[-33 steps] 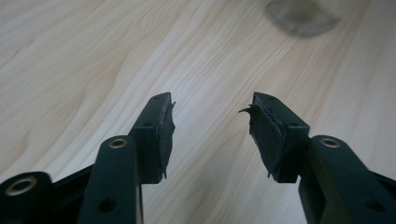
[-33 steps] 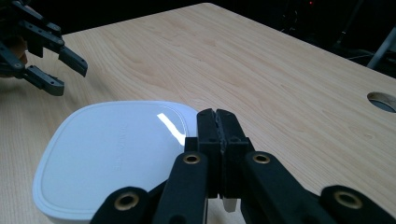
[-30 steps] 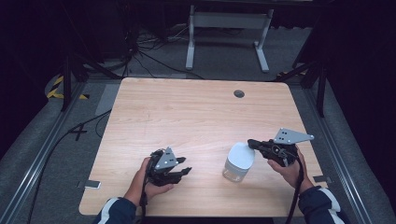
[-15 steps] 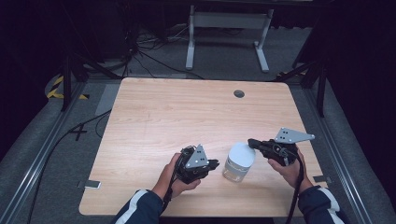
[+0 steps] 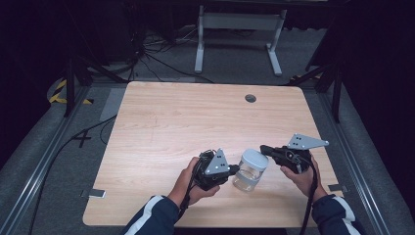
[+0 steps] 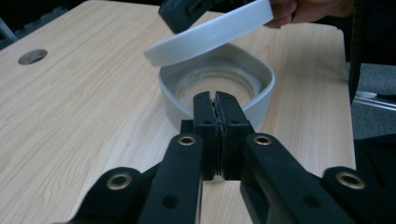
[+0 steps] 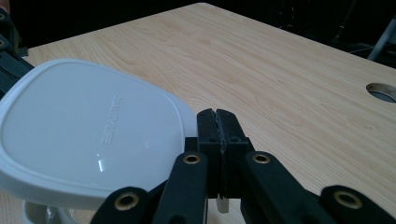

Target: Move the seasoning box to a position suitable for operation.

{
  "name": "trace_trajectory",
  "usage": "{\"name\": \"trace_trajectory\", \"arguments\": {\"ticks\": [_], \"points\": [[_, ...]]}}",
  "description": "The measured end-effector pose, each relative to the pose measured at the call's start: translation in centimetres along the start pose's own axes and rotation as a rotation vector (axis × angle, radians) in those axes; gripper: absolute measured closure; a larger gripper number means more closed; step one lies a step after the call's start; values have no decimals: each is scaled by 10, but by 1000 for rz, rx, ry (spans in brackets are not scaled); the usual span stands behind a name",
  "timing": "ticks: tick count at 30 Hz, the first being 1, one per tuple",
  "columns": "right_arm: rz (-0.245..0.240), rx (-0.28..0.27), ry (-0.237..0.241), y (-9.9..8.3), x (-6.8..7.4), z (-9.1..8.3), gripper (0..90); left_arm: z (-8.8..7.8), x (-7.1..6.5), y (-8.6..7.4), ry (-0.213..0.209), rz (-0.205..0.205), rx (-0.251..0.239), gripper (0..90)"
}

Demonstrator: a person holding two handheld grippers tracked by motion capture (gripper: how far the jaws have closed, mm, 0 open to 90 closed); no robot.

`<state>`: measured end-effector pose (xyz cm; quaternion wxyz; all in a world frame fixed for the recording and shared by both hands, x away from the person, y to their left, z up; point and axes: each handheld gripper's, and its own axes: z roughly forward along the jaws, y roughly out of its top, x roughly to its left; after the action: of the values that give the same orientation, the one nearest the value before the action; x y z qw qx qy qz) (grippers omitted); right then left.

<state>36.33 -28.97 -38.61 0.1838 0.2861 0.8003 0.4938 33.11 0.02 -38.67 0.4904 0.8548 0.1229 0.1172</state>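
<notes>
Gripping the near rim of the clear container (image 6: 215, 81) on the table (image 5: 161, 127) with the left tool (image 6: 216, 105) clenched, and pinching the white lid (image 7: 84, 135), tilted just above the container, in the right tool (image 7: 218, 123).

There are two grippers, the left gripper (image 5: 234, 170) and the right gripper (image 5: 264, 148), one in each of two hands, one clear container (image 5: 248, 176), one white lid (image 5: 255, 159), and one wooden surface (image 5: 195, 117) with one round hole (image 5: 250, 98) in it.
</notes>
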Motion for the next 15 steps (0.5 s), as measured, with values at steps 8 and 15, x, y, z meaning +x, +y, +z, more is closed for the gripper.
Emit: {"name": "trace_trajectory", "arguments": {"ticks": [8, 15], "points": [[-5, 14, -5, 0, 1, 0, 898, 10, 0, 7, -1, -9, 8, 896], [-19, 30, -17, -2, 0, 1, 897, 10, 3, 14, 12, -9, -7, 896]]}}
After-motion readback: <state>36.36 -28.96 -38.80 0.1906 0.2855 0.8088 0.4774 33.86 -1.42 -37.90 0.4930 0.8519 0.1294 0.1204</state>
